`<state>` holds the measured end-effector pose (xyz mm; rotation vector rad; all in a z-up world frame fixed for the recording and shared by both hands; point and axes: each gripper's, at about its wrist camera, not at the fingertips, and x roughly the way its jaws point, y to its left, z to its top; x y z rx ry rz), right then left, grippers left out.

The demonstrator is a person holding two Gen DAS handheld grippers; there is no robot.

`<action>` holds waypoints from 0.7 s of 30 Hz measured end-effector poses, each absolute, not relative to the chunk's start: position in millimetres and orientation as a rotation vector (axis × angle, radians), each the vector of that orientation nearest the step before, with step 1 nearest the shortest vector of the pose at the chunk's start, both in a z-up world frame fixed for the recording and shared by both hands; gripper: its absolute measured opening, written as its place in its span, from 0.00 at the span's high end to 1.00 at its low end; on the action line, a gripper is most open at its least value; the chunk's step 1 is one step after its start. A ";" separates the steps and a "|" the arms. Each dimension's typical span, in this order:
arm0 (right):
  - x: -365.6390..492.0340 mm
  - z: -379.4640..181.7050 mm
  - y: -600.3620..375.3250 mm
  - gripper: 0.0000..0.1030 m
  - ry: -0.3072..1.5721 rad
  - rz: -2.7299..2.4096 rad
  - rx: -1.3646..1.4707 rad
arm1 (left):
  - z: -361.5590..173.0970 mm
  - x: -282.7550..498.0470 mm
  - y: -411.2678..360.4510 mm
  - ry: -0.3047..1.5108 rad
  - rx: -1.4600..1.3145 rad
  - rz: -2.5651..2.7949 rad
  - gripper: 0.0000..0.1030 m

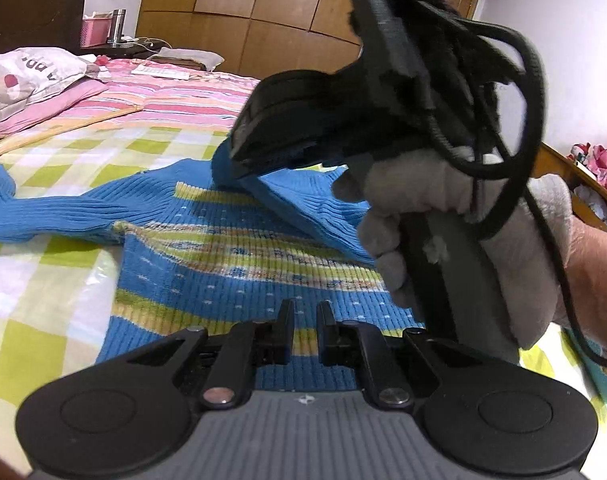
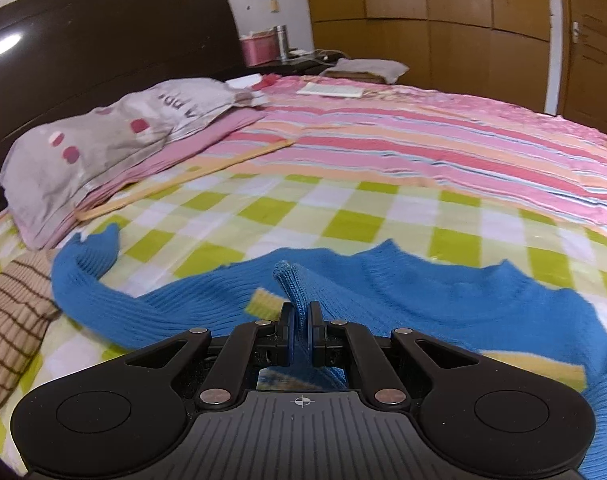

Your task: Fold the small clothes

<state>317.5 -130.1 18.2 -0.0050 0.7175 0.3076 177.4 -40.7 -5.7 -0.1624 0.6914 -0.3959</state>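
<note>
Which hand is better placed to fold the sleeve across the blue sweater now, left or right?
Right. The right tool is shut on the sleeve of the blue sweater, lifted over its body. The left tool holds nothing, above the hem.

Right gripper (image 2: 301, 320): jaws clamped on blue knit fold, angled downward. Left gripper (image 1: 305, 320): jaws nearly together, empty, angled downward. Gloved hand (image 1: 463, 216) grips right handle.

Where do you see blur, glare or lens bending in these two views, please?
Left wrist view: the right gripper and gloved hand are smeared; wardrobe lines bow. Right wrist view: a lamp glares on the headboard; the sweater edge is soft.
</note>
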 end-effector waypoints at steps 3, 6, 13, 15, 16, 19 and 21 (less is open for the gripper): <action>320.3 12.6 -121.7 0.96 0.733 0.331 -0.005 | -6.8 179.1 -40.2 0.695 -0.165 -0.389 0.83; 321.3 8.8 -114.6 0.96 0.744 0.367 0.003 | -6.9 178.9 -41.2 0.701 -0.166 -0.384 0.83; 324.6 -3.0 -95.6 0.94 0.787 0.462 -0.043 | -7.7 180.8 -40.4 0.710 -0.180 -0.365 0.83; 325.3 -7.4 -91.9 0.87 0.814 0.504 -0.048 | -7.9 181.2 -40.4 0.711 -0.182 -0.361 0.83; 325.8 -9.5 -90.4 0.86 0.829 0.523 -0.048 | -8.3 181.7 -40.6 0.715 -0.179 -0.361 0.83; 323.8 -9.5 -92.0 0.85 0.828 0.537 -0.044 | -9.8 182.2 -42.0 0.715 -0.173 -0.360 0.83; 320.6 -2.5 -101.4 0.85 0.802 0.533 -0.017 | -10.0 181.8 -41.5 0.711 -0.170 -0.359 0.83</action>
